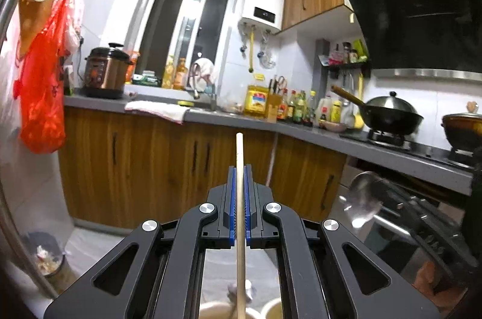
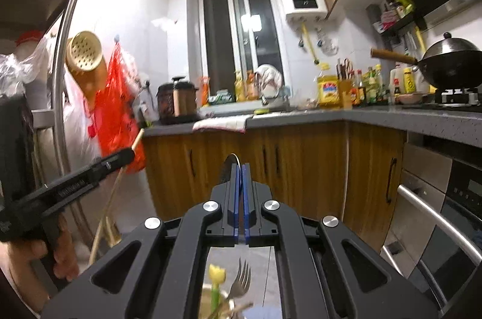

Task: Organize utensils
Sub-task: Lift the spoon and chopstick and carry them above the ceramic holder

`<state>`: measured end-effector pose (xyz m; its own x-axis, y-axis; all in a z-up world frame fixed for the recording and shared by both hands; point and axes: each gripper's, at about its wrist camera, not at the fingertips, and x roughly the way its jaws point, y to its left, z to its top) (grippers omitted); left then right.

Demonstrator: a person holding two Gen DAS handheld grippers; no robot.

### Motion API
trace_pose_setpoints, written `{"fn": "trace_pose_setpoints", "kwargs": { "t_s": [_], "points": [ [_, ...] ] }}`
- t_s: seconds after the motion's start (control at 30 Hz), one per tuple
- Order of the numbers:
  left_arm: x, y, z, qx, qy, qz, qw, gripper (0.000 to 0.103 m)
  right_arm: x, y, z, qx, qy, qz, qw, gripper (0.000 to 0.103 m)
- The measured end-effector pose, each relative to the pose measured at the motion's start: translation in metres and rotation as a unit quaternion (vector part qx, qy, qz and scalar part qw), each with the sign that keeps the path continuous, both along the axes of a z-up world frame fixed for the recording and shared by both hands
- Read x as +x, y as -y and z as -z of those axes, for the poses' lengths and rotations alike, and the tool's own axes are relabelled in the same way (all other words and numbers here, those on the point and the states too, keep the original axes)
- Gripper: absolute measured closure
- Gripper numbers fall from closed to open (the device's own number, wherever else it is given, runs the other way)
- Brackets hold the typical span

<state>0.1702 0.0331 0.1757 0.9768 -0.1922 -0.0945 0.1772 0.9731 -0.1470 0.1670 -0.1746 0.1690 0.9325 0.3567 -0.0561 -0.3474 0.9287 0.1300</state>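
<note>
My left gripper (image 1: 240, 168) is shut on a thin wooden chopstick (image 1: 239, 150) that runs straight out past its blue pads, held level in the air. In the right wrist view the left gripper (image 2: 129, 151) shows at the left, with the chopstick (image 2: 113, 195) slanting down through it and a hand (image 2: 45, 258) on its grip. My right gripper (image 2: 241, 166) is shut on a metal spoon (image 2: 229, 165), whose bowl edge sticks out above the pads. The spoon's shiny bowl (image 1: 364, 198) also appears at the right of the left wrist view. A fork (image 2: 241, 278) stands in a holder below.
A perforated yellow utensil holder (image 2: 86, 56) hangs by a metal rack beside a red plastic bag (image 2: 117, 114). The grey L-shaped counter (image 2: 316, 117) carries a pressure cooker (image 1: 104, 71), bottles and a lidded wok (image 1: 388, 112). A trash bin (image 1: 48, 258) stands on the floor at the left.
</note>
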Motion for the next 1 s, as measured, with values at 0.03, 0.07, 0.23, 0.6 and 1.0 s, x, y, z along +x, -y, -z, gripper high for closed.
{"fn": "trace_pose_setpoints", "kwargs": {
  "t_s": [0.03, 0.07, 0.23, 0.6, 1.0],
  "points": [
    [0.006, -0.001, 0.004, -0.001, -0.002, -0.002, 1.0, 0.098, 0.001, 0.0, 0.0, 0.0, 0.005, 0.003, 1.0, 0.101],
    [0.009, -0.001, 0.006, 0.0, -0.005, -0.006, 1.0, 0.098, 0.002, -0.001, 0.0, -0.002, 0.008, 0.005, 1.0, 0.101],
    [0.019, -0.002, 0.025, 0.004, -0.009, -0.014, 0.9998, 0.098, 0.009, -0.01, 0.013, -0.021, 0.011, 0.015, 1.0, 0.101],
    [0.013, 0.007, 0.036, 0.042, -0.02, -0.004, 0.9989, 0.098, 0.007, -0.024, 0.047, -0.058, -0.004, -0.001, 0.998, 0.101],
    [-0.021, -0.003, 0.077, 0.05, -0.096, 0.02, 0.9939, 0.098, -0.014, -0.03, 0.072, -0.074, -0.003, -0.069, 0.995, 0.101]
  ]
}}
